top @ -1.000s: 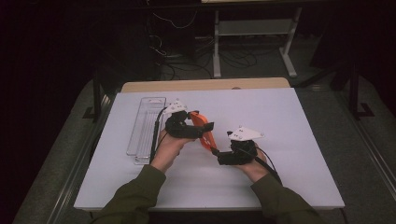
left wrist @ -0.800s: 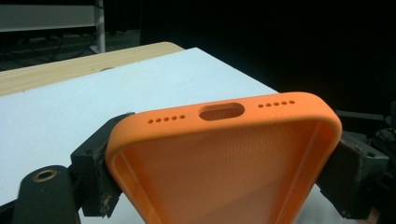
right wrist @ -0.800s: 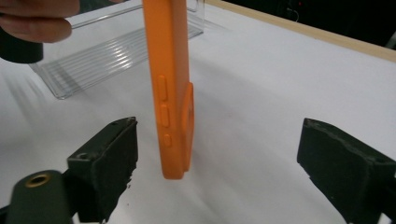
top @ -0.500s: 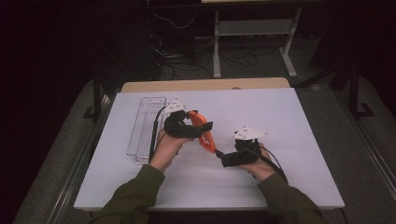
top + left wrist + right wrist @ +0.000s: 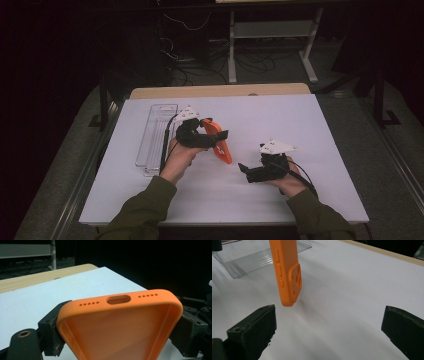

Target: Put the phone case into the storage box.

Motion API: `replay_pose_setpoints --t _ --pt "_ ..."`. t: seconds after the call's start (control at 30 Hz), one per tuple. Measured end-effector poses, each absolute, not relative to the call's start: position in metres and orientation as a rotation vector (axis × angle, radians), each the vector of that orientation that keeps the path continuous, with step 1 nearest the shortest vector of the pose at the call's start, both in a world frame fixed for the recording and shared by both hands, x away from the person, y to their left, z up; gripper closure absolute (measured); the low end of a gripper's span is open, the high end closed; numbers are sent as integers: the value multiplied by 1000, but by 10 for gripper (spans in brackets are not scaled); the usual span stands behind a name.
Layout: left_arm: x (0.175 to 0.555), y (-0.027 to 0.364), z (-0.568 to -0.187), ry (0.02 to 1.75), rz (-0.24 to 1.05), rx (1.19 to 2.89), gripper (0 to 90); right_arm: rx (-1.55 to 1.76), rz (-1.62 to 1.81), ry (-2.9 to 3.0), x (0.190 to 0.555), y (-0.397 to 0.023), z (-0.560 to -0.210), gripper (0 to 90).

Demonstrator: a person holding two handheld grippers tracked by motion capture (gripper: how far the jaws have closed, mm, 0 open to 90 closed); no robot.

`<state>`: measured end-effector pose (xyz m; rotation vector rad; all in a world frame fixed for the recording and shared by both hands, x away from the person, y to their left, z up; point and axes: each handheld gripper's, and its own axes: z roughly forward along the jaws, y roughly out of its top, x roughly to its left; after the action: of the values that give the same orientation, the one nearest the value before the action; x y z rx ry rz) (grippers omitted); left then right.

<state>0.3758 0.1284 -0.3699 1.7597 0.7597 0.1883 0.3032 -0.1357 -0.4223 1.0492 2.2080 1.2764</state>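
An orange phone case (image 5: 218,141) hangs tilted above the white tabletop (image 5: 310,125), and my left gripper (image 5: 214,138) is shut on it across its width. The left gripper view looks into the case's hollow inside (image 5: 120,325), with a jaw pressed against each side. To the right of the case and apart from it is my right gripper (image 5: 245,172), open. Its jaws have just been opening and nothing is between them. In the right gripper view the case's back, with its camera cutout (image 5: 287,272), hangs ahead of the wide-spread right gripper (image 5: 329,327).
A clear plastic tray (image 5: 155,132) lies on the tabletop left of the left hand and shows as the ribbed clear tray (image 5: 262,257) behind the case. A wooden strip (image 5: 220,91) borders the far edge. Dark floor, cables and a metal stand lie beyond.
The right gripper has drawn away from the case's lower end, to the right and slightly down, and its jaws have spread wider. The left gripper and the case stayed put.
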Motion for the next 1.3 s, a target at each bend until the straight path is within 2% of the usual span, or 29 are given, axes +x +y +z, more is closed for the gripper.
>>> replay_pose_setpoints --t 0.9,1.3 --pt "374 129 -365 730 200 1764 143 1055 1252 2176 280 -183 -433 0" --pt "374 130 -362 721 216 1781 143 1061 1237 2180 276 -188 -437 0"
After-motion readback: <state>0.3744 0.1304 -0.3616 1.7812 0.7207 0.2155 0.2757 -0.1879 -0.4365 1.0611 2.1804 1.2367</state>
